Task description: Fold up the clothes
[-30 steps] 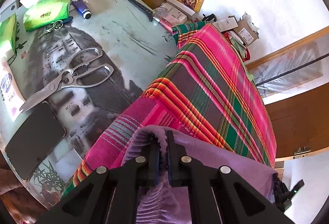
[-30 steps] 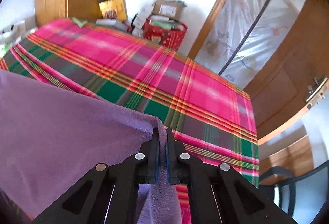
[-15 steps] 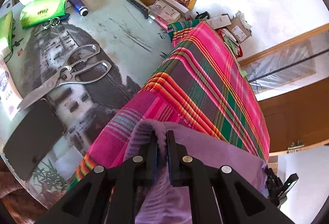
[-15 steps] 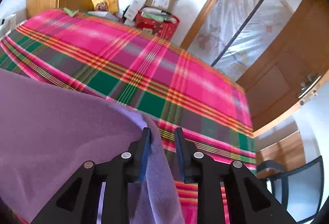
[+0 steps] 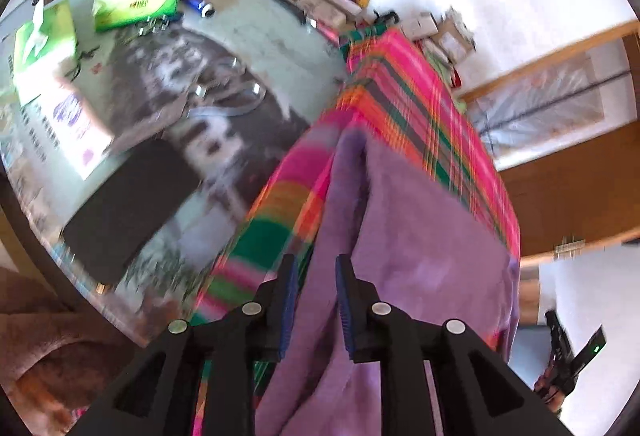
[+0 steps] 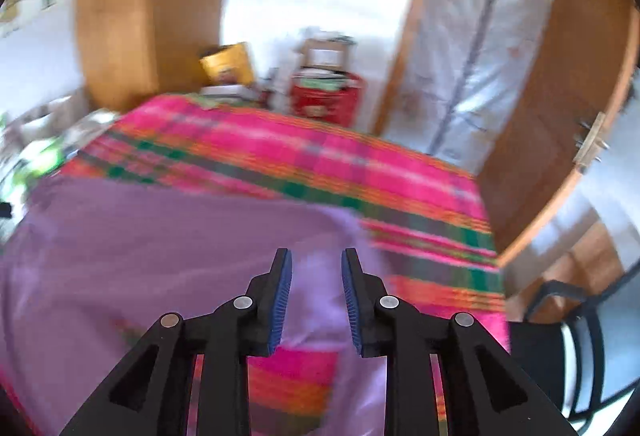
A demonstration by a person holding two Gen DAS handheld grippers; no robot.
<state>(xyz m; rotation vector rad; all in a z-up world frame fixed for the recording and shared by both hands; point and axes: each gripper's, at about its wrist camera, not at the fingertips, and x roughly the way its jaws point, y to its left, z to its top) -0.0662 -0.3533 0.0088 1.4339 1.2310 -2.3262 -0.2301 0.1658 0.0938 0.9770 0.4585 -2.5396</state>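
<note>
- Purple cloth is lying on the pink plaid blanket, filling the lower centre of the left wrist view and the lower left of the right wrist view.
- I am spreading my left gripper, its jaws opening; a raised fold of the purple cloth is running up between them, and my blue pads are standing clear of it on both sides.
- I am opening my right gripper too; the cloth is showing in the gap beneath it, but neither pad is pressing on it.
- The cloth's far edge is crossing the middle of the right wrist view, with a corner ending just right of my right gripper; beyond it the blanket is lying bare up to its far edge, in the middle of the frame.
- In the left wrist view the blanket's left edge is dropping beside a table at upper left, crowded with green tissue packs, scissors and a black tablet-like slab; little free room is showing there.
- Boxes and a red bag are piling up beyond the blanket's far edge, and a wooden door is standing at the right of the right wrist view.
- Both views are blurring, so finer edges are hard for me to tell.
</note>
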